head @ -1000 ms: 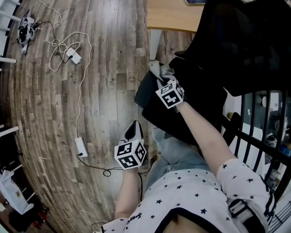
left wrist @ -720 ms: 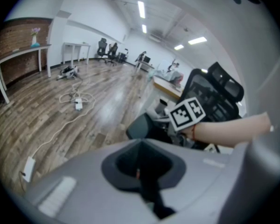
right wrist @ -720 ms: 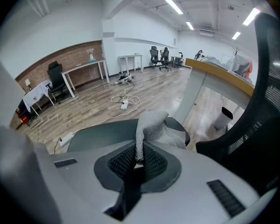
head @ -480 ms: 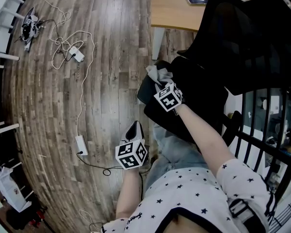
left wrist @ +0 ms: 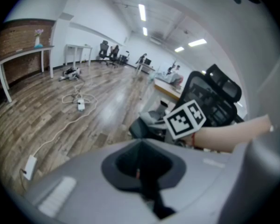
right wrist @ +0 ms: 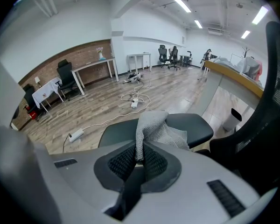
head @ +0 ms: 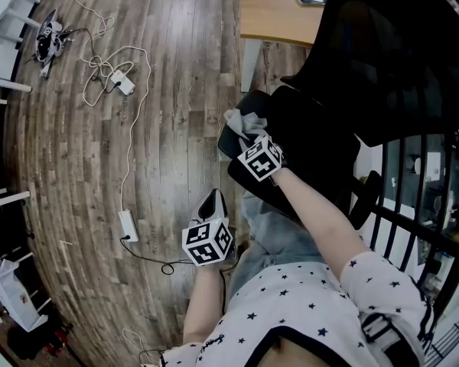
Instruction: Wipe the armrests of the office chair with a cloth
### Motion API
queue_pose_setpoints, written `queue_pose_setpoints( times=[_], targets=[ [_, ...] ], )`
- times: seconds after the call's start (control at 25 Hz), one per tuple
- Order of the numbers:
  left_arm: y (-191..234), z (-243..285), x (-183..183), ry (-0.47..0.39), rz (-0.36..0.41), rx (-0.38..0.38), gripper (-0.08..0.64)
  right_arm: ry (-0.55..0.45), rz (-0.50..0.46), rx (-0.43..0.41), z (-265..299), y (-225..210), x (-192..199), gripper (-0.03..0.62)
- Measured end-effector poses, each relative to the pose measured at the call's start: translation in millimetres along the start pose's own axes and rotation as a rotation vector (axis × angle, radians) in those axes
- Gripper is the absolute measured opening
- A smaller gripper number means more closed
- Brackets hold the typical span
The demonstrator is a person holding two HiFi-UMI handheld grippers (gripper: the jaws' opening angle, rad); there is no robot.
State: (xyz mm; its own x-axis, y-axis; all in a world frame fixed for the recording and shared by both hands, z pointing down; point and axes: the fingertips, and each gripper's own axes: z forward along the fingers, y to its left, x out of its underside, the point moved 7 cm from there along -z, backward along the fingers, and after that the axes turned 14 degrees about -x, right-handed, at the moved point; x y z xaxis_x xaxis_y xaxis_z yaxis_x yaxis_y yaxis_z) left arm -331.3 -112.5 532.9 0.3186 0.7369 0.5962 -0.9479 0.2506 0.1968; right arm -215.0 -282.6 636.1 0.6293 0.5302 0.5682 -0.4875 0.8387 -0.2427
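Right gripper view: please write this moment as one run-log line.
right gripper: shut on cloth | cloth: resting on armrest | left gripper: shut, empty

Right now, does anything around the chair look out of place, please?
Only the loose white cable and white power strip, sprawled in tangled loops across the wooden plank floor beside the black office chair: a likely trip hazard.

grey cloth (right wrist: pixel 151 126), black armrest (right wrist: pixel 198 129)
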Motion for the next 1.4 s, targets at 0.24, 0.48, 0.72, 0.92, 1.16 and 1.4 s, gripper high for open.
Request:
queue_pose_setpoints(
  times=[0.24,0.48,0.72,0.92,1.16,1.4],
  targets=[
    [5,-9,9,0.000,-0.007,-0.010,0.005,0.002,-0.018,-0.023,3,16,3,0.028],
    [9,-16,14,-0.008,-0.015,-0.019,0.005,0.007,-0.034,-0.054,5,35,6,0.028],
    [9,-21,18,-0.011,-0.015,-0.020,0.005,0.014,-0.051,-0.081,9,55,10,0.028],
    [8,-28,23,-0.018,-0.013,-0.023,0.005,0.027,-0.067,-0.108,10,67,14,0.028],
    [8,-35,27,-0.027,-0.014,-0.028,0.005,0.038,-0.097,-0.123,9,77,17,0.028],
    [4,-42,29,-0.044,-0.010,-0.029,0.005,-0.004,-0.100,-0.112,-8,79,16,0.028]
  ],
)
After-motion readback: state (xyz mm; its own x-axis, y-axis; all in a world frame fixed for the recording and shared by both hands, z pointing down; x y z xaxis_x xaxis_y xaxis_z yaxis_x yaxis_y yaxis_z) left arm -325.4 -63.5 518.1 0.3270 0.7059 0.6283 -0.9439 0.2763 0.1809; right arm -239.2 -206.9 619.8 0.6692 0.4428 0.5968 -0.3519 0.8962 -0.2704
